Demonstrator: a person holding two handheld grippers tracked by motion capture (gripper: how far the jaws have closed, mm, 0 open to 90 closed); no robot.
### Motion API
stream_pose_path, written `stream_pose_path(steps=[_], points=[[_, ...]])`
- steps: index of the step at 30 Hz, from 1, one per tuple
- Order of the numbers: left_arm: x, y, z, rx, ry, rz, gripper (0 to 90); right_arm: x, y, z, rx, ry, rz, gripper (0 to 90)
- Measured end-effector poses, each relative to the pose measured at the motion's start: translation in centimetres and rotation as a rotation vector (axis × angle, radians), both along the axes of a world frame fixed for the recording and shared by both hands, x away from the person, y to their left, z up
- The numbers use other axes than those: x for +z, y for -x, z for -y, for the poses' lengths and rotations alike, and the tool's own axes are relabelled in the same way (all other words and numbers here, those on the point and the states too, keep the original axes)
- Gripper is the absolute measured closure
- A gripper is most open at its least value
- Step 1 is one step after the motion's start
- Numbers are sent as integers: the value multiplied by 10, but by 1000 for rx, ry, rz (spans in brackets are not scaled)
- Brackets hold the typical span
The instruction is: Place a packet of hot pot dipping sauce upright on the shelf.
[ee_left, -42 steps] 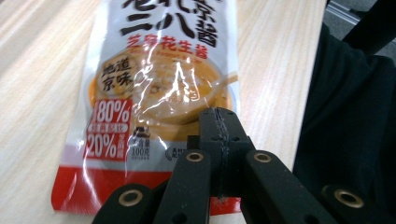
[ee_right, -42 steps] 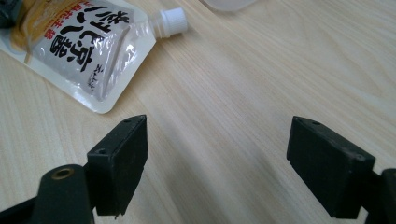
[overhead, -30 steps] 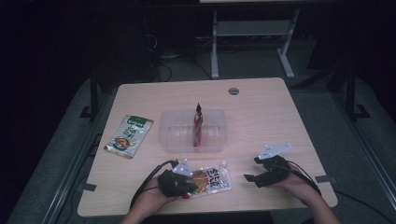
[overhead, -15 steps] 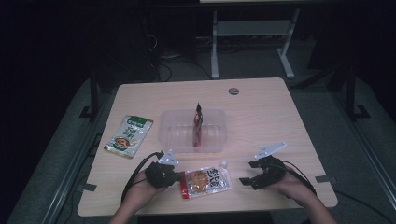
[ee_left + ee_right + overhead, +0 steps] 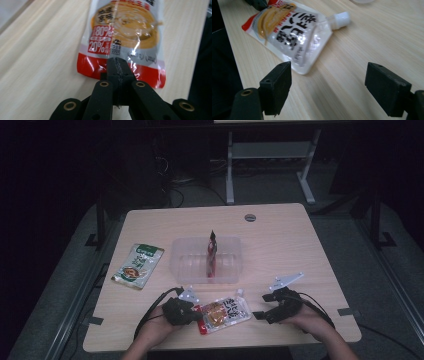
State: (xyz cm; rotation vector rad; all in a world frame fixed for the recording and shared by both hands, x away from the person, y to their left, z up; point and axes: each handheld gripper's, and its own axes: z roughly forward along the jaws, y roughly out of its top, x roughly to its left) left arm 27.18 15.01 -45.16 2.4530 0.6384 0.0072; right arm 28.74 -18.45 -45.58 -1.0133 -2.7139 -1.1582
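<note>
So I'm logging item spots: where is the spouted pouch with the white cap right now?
In the high view the spouted pouch lies flat near the table's front edge, between the left gripper and right gripper, just in front of the clear tub.

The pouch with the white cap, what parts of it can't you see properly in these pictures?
- Pouch, high view: its print is too small to read.
- Left gripper view: the shut left gripper covers part of the pouch's red bottom edge; the top edge of the picture cuts off its upper part, cap included.
- Right gripper view: the pouch's red end runs off the top edge, and the lettering is tilted and blurred.
</note>
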Motion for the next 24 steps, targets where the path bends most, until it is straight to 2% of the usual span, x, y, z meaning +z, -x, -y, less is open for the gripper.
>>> stream_pose_path(steps=[4, 11, 17, 21, 24], points=[[0, 1, 2, -8, -2, -6, 897, -1, -1, -8, 14, 9, -15, 210], [0, 0, 1, -8, 3, -12, 896, 0, -9, -17, 8, -13, -35, 228], [0, 0, 1, -10, 0, -13, 897, 0, -15, -32, 28, -19, -32, 253], [0, 0, 1, -15, -5, -11, 896, -2, -16, -37, 38, 4, -37, 265], [0, 0, 1, -14, -2, -12, 897, -4, -17, -36, 36, 2, -44, 280]])
